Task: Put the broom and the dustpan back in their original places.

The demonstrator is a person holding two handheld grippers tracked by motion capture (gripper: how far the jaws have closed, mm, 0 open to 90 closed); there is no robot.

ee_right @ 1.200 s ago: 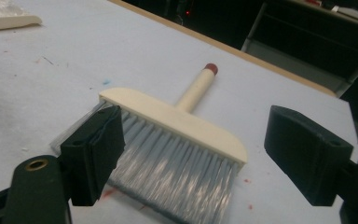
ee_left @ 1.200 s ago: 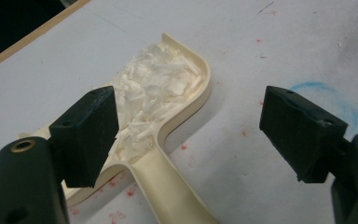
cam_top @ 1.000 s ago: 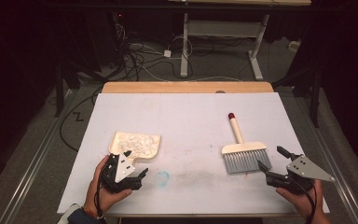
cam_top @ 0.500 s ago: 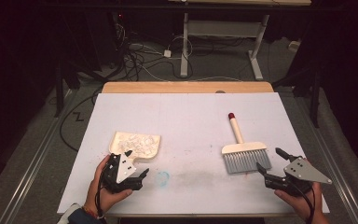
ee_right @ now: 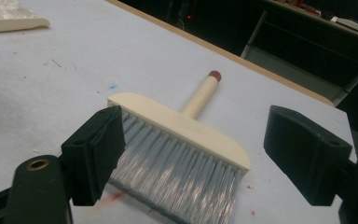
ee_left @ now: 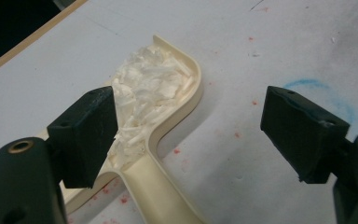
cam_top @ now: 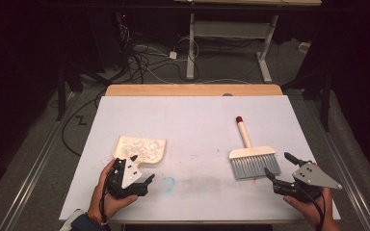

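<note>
Between right fingers (ee_right: 93,154): brush (ee_right: 182,149).

— What's holding everything up?

— A table (cam_top: 192,120) with a white sheet over its top; a strip of bare wood shows along the far edge.

— And what lies on it?

— A cream dustpan (cam_top: 139,150) on the left side, near the front, heaped with white shreds (ee_left: 151,84). A brush (cam_top: 251,155) lies flat on the right side, grey bristles toward the front, its red-tipped handle pointing to the far edge.

— Are the two touching?

— No, well apart. Between them the sheet bears a faint blue ring (cam_top: 167,182), a grey smudge and tiny red specks.
</note>
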